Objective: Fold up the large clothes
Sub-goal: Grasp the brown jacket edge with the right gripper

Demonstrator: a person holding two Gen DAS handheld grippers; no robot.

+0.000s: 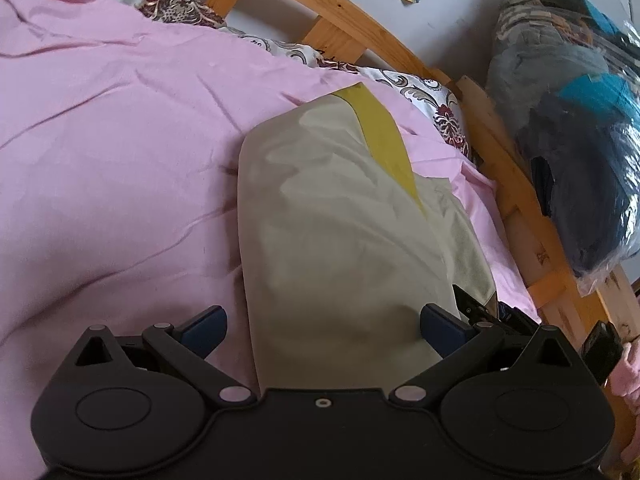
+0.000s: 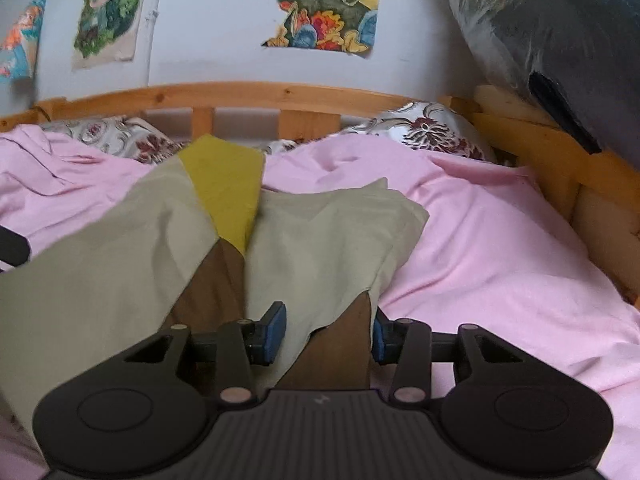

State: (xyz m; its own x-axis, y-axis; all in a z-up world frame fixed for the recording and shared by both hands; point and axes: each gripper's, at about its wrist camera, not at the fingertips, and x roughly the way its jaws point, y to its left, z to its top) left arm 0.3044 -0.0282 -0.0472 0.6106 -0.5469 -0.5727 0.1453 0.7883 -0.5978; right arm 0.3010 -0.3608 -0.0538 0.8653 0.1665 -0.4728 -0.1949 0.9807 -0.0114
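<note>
A large beige garment (image 1: 332, 216) with a mustard-yellow band (image 1: 380, 132) and brown panels (image 2: 216, 280) lies on the pink bed sheet (image 1: 120, 140). My left gripper (image 1: 322, 330) is open, its blue pads either side of the cloth's near end, with cloth between the jaws. My right gripper (image 2: 328, 336) is also open, and a beige and brown flap (image 2: 332, 344) lies between its pads. The garment also shows in the right wrist view (image 2: 320, 240), where it runs away toward the headboard. The right gripper's tip shows at the lower right of the left wrist view (image 1: 480, 308).
A wooden bed rail (image 1: 516, 200) runs along the far and right sides, with patterned pillows (image 2: 424, 132) against it. A clear plastic bag of dark clothes (image 1: 580, 140) sits beyond the rail. Pictures (image 2: 324, 4) hang on the wall.
</note>
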